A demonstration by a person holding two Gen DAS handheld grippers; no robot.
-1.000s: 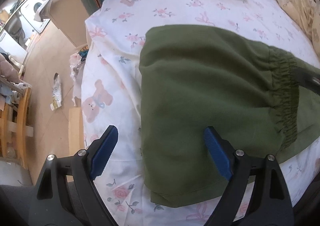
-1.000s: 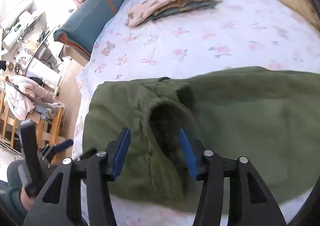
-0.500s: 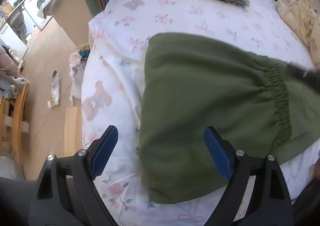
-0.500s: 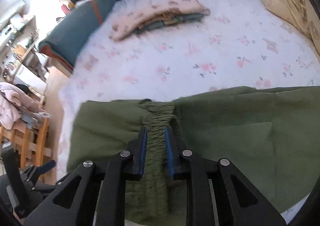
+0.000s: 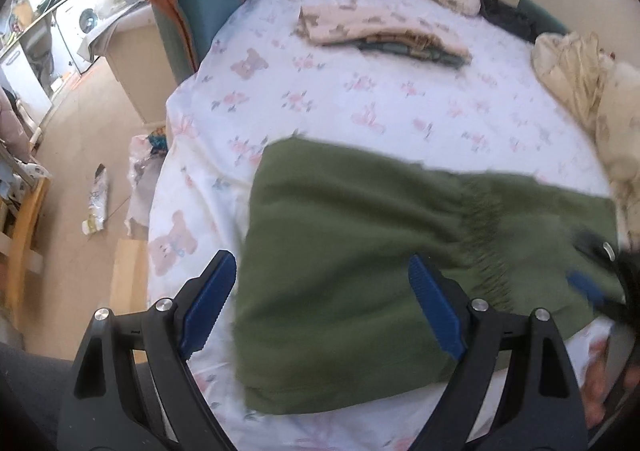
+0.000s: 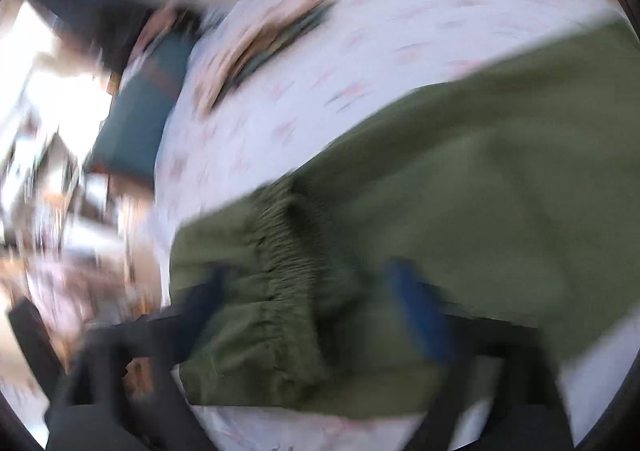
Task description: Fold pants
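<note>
Green pants on floral bedsheet

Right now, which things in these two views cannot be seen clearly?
- Right gripper: right wrist view, motion blur; whether it grips the waistband is unclear.
- Green pants: left wrist view, near edge hidden behind the left gripper.
- Folded clothes: the lower layers are covered by the top one.

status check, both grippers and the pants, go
Left gripper open over the pants. Right gripper open, straddling the elastic waistband. Green fabric pants folded on the floral bedsheet. Nothing in the way.
</note>
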